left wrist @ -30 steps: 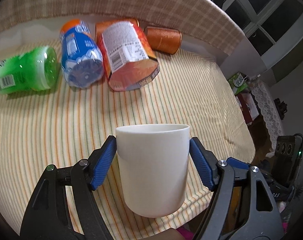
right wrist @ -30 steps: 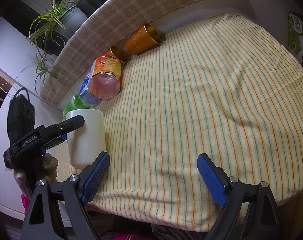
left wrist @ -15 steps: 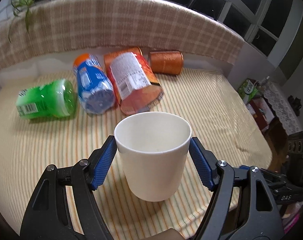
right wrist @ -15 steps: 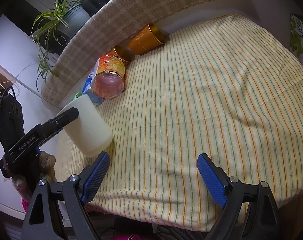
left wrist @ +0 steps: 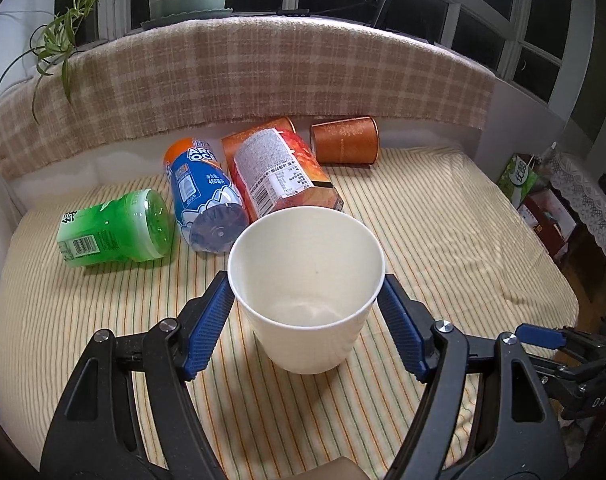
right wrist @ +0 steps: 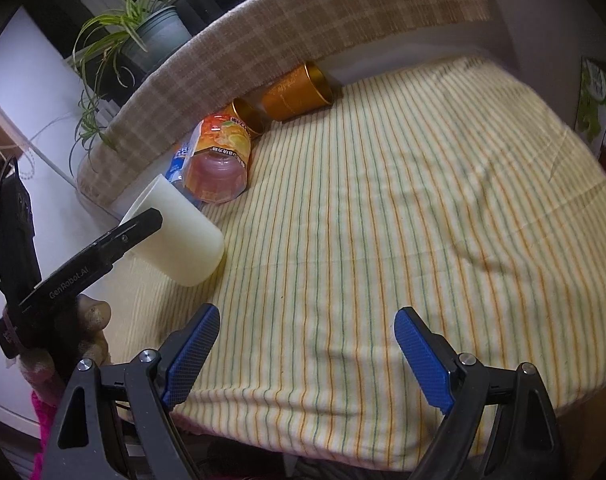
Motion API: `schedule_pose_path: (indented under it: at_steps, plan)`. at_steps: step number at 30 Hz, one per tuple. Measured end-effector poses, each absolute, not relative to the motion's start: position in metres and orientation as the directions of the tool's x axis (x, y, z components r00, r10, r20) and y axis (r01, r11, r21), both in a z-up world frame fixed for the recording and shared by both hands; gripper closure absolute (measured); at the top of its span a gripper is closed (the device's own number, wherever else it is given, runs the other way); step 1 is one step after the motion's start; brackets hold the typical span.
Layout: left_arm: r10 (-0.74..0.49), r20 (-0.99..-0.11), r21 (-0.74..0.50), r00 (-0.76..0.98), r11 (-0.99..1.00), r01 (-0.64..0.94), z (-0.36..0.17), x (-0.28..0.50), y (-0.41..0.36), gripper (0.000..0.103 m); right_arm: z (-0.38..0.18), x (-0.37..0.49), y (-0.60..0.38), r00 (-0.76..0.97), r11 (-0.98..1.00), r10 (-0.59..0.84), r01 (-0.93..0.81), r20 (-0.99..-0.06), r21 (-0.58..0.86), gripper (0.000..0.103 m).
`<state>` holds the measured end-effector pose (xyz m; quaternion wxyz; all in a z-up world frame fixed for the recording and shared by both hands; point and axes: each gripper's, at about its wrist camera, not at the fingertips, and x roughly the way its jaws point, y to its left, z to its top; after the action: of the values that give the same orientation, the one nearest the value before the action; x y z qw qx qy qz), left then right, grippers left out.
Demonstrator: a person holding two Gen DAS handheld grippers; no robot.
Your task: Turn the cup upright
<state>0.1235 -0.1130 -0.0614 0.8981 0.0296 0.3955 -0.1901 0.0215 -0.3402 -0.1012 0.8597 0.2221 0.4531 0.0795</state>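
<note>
The left gripper (left wrist: 307, 312) clamps the white cup (left wrist: 307, 280) between its blue pads, mouth tilted toward the camera, low over the striped cloth (left wrist: 423, 220) near the front edge. The right gripper (right wrist: 307, 356) hangs open, holding nothing

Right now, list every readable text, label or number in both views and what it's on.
"GenRobot.AI": side of the left gripper, seen from the right wrist view.
"DAS": black gripper body at the lower right of the left wrist view; cut off.
"ARC OC" and "480": blue bottle; the rest is hidden or blurred.
Orange bottle: fine print and barcode, too small to read.
Green bottle: barcode and characters, unreadable.
White cup: no text.
</note>
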Motion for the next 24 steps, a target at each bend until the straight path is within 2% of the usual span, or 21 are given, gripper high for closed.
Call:
schedule_pose_path:
  at_steps: [6, 24]
  plan:
    - [-0.325, -0.723, -0.112, 0.609, 0.926, 0.361, -0.063, 0.124, -0.11, 0.027, -0.095, 0.02, -0.334, 0.6, 0.913, 0.3, 0.046, -0.742, 0.406, 0.012]
    - [-0.326, -0.727, -0.117, 0.604, 0.926, 0.358, -0.063, 0.122, -0.11, 0.027, -0.091, 0.018, -0.328, 0.609, 0.923, 0.282, 0.04, -0.741, 0.383, 0.012]
